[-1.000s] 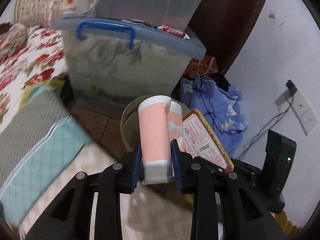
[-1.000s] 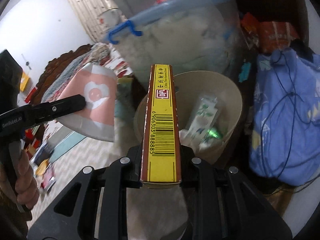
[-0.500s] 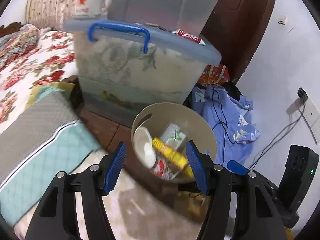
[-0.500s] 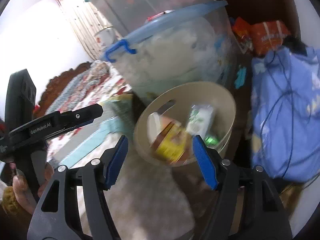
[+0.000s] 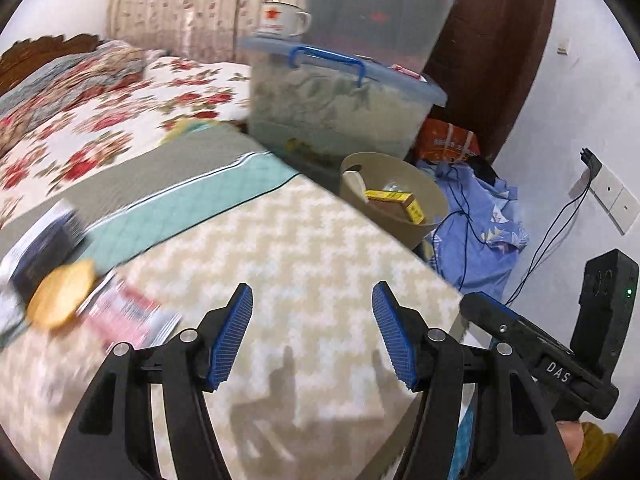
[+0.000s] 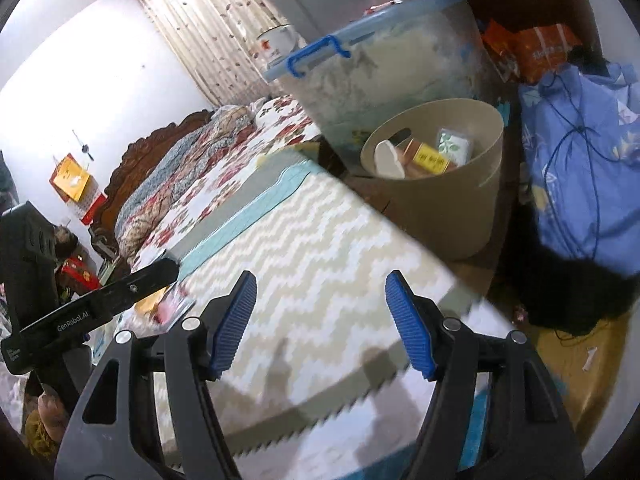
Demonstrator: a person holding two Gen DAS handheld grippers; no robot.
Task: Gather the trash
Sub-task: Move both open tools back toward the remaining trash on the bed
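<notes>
While both grippers hang spread and empty over the bed, the remaining trash (image 5: 120,312) (blurred wrappers, long axis unclear) lies left of the left gripper (image 5: 312,336), farther from the right gripper (image 6: 322,326); the bin (image 5: 434,200) sits ahead.

The bin (image 5: 394,216) stood beside the mat (image 5: 304,264), before the storage box (image 5: 340,108). A carton (image 5: 394,200) lay in the bin; a mug (image 5: 282,20) stood on the box.
</notes>
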